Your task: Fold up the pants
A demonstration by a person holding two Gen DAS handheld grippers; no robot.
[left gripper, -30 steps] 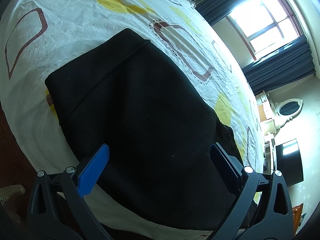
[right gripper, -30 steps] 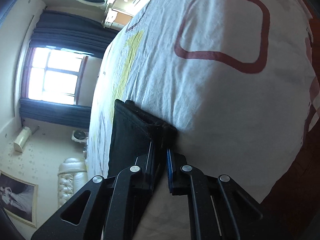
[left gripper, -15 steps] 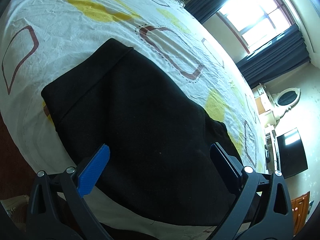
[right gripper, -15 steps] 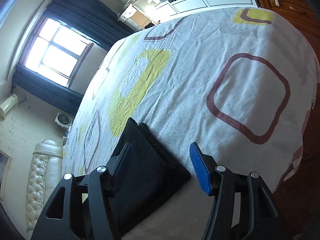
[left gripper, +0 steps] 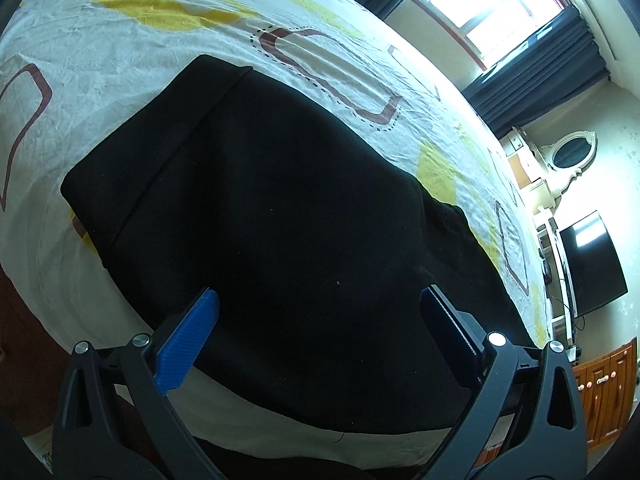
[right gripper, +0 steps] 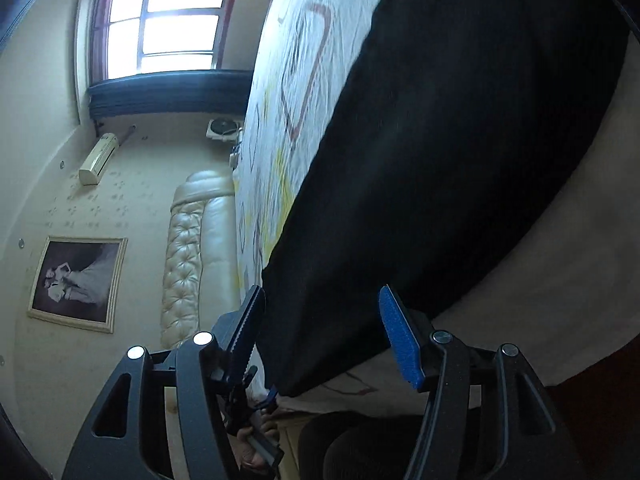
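Black pants [left gripper: 280,208] lie folded flat on the bed's white patterned sheet [left gripper: 120,40], the waistband at the far left. They also show in the right wrist view [right gripper: 460,140] as a long dark slab. My left gripper [left gripper: 316,300] is open and empty, hovering over the near edge of the pants. My right gripper [right gripper: 320,300] is open and empty, its jaws on either side of a corner of the pants without touching it.
The bed edge and a dark wooden floor [right gripper: 600,380] run close to the pants. A padded headboard [right gripper: 188,248] and framed picture [right gripper: 76,280] are on one wall. A window [left gripper: 480,0], mirror dresser [left gripper: 568,160] and television [left gripper: 592,260] are beyond the bed.
My right gripper opened, let go of the pants' folded corner, and swung round along the pants. My left gripper stayed open and drew back slightly.
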